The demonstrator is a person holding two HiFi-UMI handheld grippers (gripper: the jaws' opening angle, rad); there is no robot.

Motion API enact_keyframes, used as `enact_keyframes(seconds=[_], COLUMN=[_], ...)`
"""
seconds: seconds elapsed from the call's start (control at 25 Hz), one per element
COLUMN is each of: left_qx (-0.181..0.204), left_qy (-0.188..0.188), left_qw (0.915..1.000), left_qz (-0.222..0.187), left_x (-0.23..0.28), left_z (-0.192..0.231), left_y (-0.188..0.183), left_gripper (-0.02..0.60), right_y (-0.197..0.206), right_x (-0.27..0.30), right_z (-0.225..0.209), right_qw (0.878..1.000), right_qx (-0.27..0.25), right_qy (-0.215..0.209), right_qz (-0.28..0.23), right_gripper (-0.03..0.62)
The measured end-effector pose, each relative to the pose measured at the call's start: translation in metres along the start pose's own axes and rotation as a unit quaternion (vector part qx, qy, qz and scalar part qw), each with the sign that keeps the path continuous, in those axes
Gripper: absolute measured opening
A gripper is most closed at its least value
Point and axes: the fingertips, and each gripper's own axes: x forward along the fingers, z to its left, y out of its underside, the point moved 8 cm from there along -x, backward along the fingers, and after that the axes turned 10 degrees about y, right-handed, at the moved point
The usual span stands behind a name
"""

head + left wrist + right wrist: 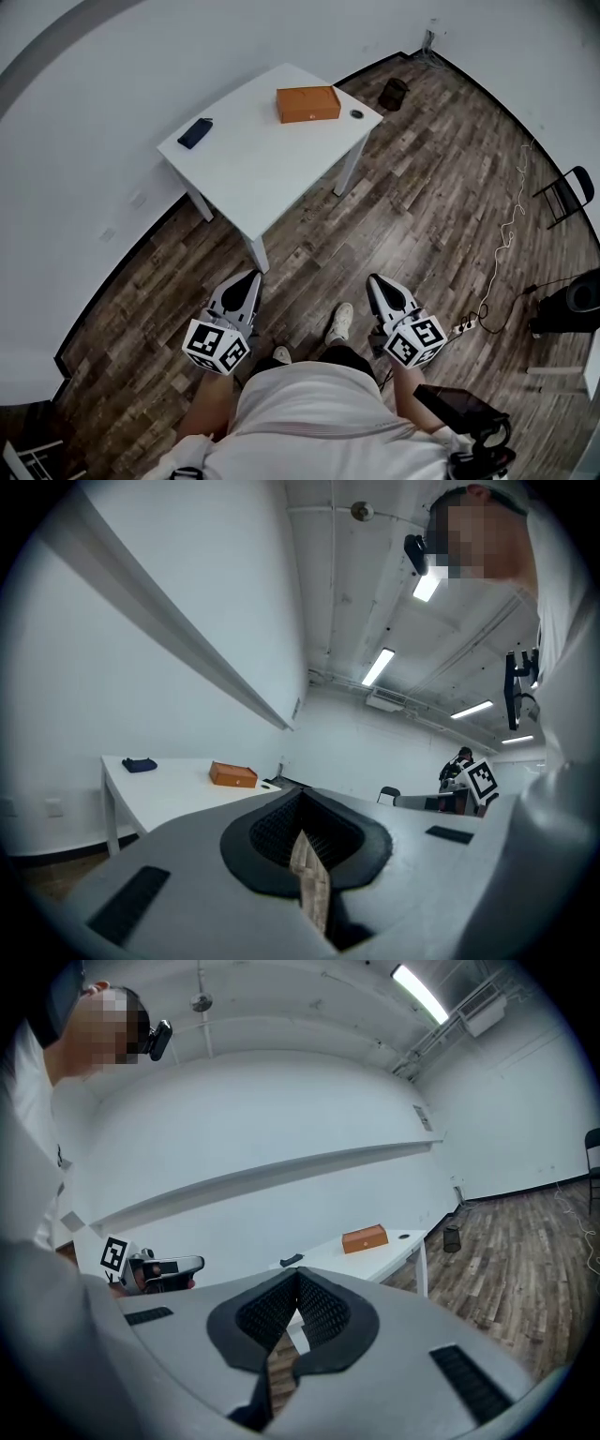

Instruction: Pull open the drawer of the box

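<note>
left hand-held gripper (254,276), right hand-held gripper (374,279) — two, both closed, empty — one box (307,103)

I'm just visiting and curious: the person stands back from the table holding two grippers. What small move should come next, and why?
Probably a step toward the white table, to get nearer the orange box. The box sits well beyond the left gripper and the right gripper, which are both shut and empty, out over the wooden floor.

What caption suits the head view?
Both shut, left gripper and right gripper stand short of orange box on white table.
</note>
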Motion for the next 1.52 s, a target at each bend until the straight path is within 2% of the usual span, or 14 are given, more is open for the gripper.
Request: enact_keyframes(seconds=[0.16, 0.32, 0.44, 0.64, 0.8, 1.04, 1.2, 1.52], left_qx=[0.012, -0.004, 0.007, 0.007, 0.015, 0.013, -0.024, -0.012], left_qy=[-0.019, -0.036, -0.045, -0.076, -0.093, -0.12, -0.129, -0.129], left_qw=[0.9997, 0.9991, 0.9986, 0.9966, 0.9949, 0.9923, 0.9909, 0.991], left_qz=[-0.002, -0.023, -0.028, -0.03, -0.036, -0.029, -0.03, -0.033], left_x=[0.049, 0.115, 0.164, 0.235, 0.278, 0.305, 0.316, 0.38], left_z=[0.009, 0.018, 0.019, 0.016, 0.011, 0.022, 0.042, 0.125], left_y=[-0.007, -0.022, -0.03, -0.029, -0.031, -0.028, -0.018, -0.035], left_gripper=[0.009, 0.009, 0.009, 0.009, 0.009, 0.009, 0.009, 0.009], right_y=[-0.016, -0.043, -0.061, -0.085, -0.095, -0.104, -0.095, -0.12], right_x=[0.032, 0.065, 0.086, 0.114, 0.134, 0.174, 0.203, 0.293], right_z=[-0.042, -0.1, -0.146, -0.219, -0.26, -0.287, -0.287, -0.305], right_qw=[1.0, 1.0, 1.0, 0.999, 0.998, 0.996, 0.993, 0.992], right_qx=[0.0, -0.006, -0.007, -0.004, -0.012, -0.005, -0.012, -0.028], right_qy=[-0.012, -0.021, -0.024, -0.04, -0.066, -0.091, -0.109, -0.115], right_qz=[-0.004, -0.007, -0.008, -0.002, 0.007, 0.012, 0.034, 0.044], right_gripper=[-0.002, -0.002, -0.002, -0.002, -0.002, -0.002, -0.002, -0.002])
